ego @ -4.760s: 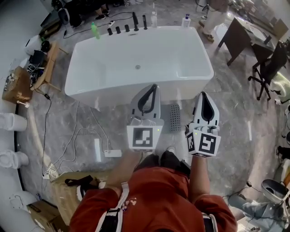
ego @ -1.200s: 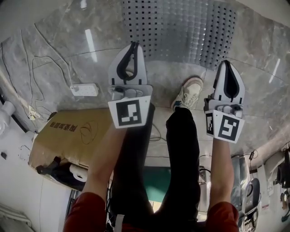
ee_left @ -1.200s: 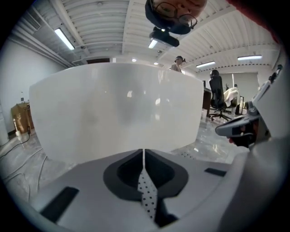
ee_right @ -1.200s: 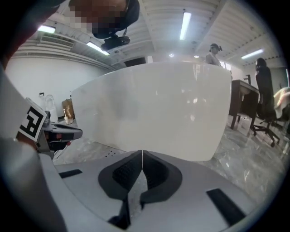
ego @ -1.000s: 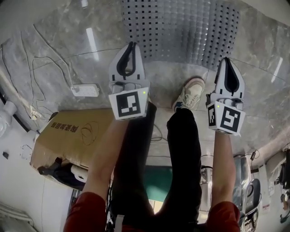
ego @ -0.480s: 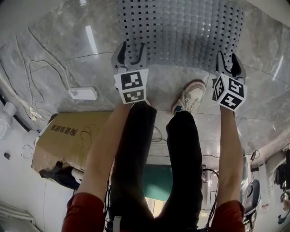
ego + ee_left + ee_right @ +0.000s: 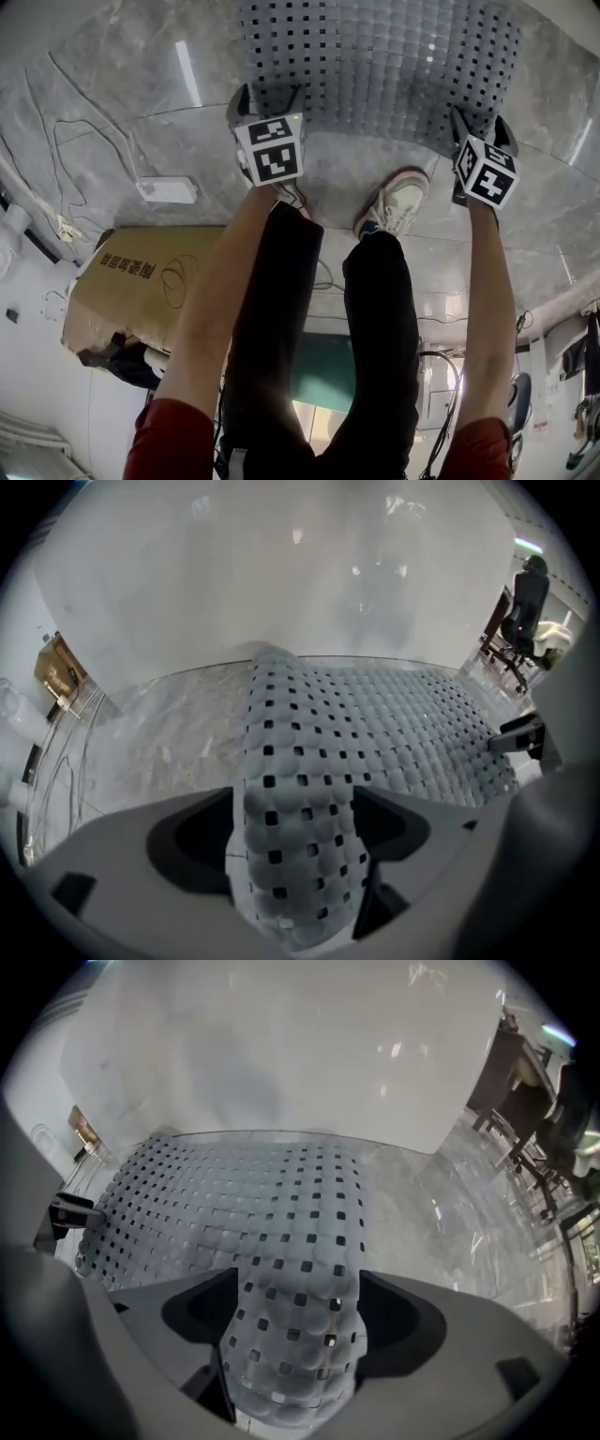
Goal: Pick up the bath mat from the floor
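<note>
The grey bath mat (image 7: 375,66), dotted with square holes, lies flat on the marble floor at the top of the head view. My left gripper (image 7: 267,94) points steeply down at the mat's near left edge. My right gripper (image 7: 476,120) does the same at the near right edge. Both pairs of jaws have just been opening and stand wide. In the left gripper view a strip of the mat (image 7: 375,724) runs up between the spread jaws of the left gripper (image 7: 298,827). The right gripper view shows the mat (image 7: 234,1204) likewise between the jaws of the right gripper (image 7: 298,1316). Neither pair clamps it.
A white bathtub wall (image 7: 300,583) rises just behind the mat. A power strip (image 7: 167,190) with cables lies on the floor at left, and a cardboard box (image 7: 141,281) sits below it. The person's shoe (image 7: 394,204) stands between my grippers, close to the mat's edge.
Both grippers have dropped from above the floor to the mat's near edge and tipped steeply downward. Their jaws, shut a second ago, now stand wide with the mat between them.
</note>
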